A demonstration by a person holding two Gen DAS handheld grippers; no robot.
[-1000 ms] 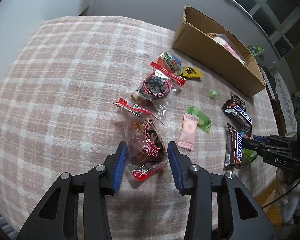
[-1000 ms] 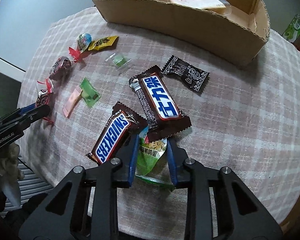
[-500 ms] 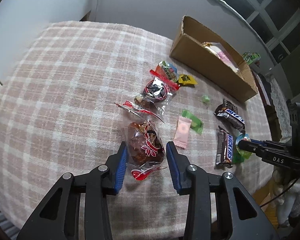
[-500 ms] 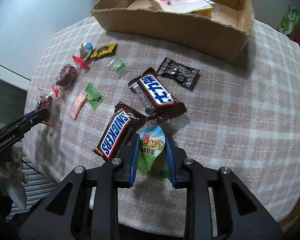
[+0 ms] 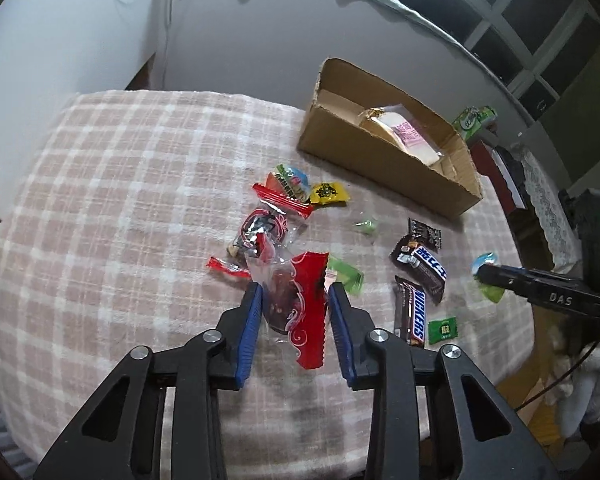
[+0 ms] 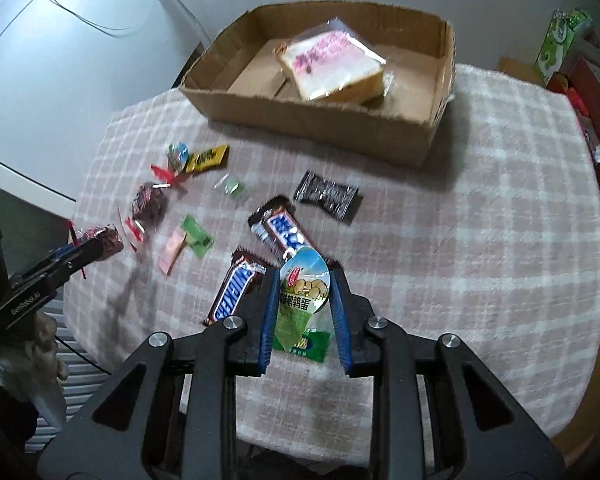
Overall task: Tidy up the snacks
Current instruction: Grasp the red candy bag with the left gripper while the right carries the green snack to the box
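My left gripper (image 5: pixel 296 294) is shut on a clear red-edged snack bag (image 5: pixel 300 304) and holds it above the checked cloth. My right gripper (image 6: pixel 305 280) is shut on a green egg snack pouch (image 6: pixel 303 292), lifted off the table; it also shows in the left wrist view (image 5: pixel 485 276). The cardboard box (image 6: pixel 300 120) stands at the back with a wrapped bread slice (image 6: pixel 332 66) inside. Two Snickers bars (image 6: pixel 236 292) (image 6: pixel 284 234) lie just ahead of the right gripper.
Small sweets lie scattered on the cloth: a black packet (image 6: pixel 327 194), green and pink packets (image 6: pixel 196 236), a yellow one (image 6: pixel 208 158), a red-edged bag (image 5: pixel 264 228) and a small green packet (image 5: pixel 442 329). Green and red boxes (image 6: pixel 560 46) stand beyond the table's far right edge.
Both grippers have risen from the table, each lifting its snack. The left one closed on the red-edged bag; the right one took the green pouch up off the cloth.
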